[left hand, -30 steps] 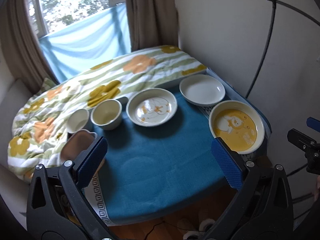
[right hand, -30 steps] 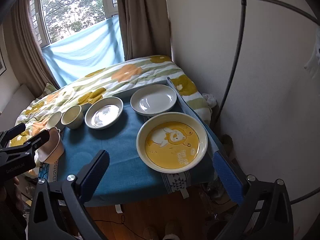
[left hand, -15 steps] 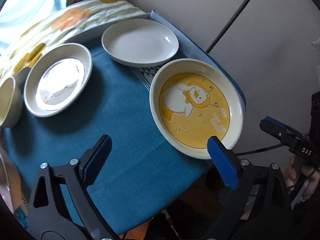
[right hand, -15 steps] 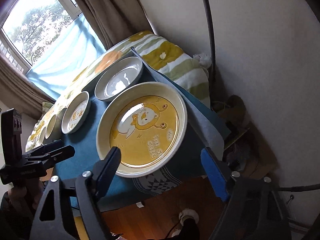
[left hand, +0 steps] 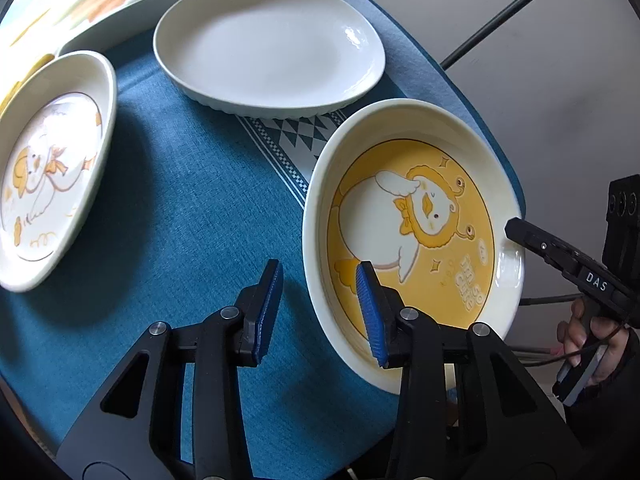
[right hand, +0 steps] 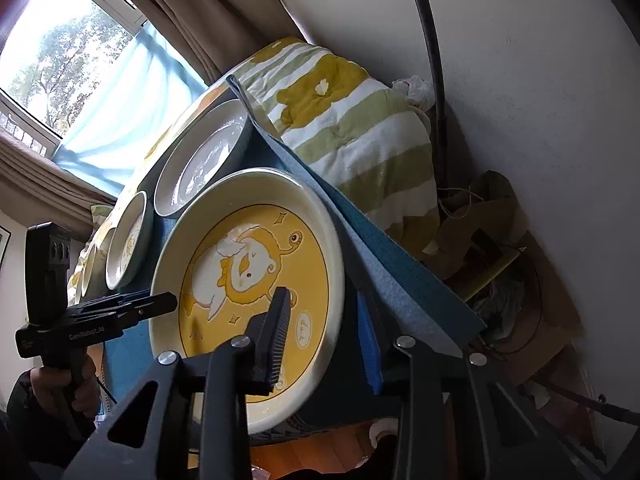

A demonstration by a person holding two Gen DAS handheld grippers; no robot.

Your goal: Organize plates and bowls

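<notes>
Straddling the yellow plate (left hand: pixel 412 240) rim: left gripper (left hand: pixel 320 312) and right gripper (right hand: pixel 324 340) jaws have just been closing, one pad inside, one outside on opposite edges (pad contact unclear).

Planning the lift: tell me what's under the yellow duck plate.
The yellow duck plate rests on the blue tablecloth, near a patterned white strip. Anything directly beneath is hidden.

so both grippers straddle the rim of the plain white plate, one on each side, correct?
Not that plate. Both wrist views show the left gripper and right gripper straddling opposite rims of the large cream plate with the yellow duck picture. The plain white oval plate sits untouched behind it.
</notes>
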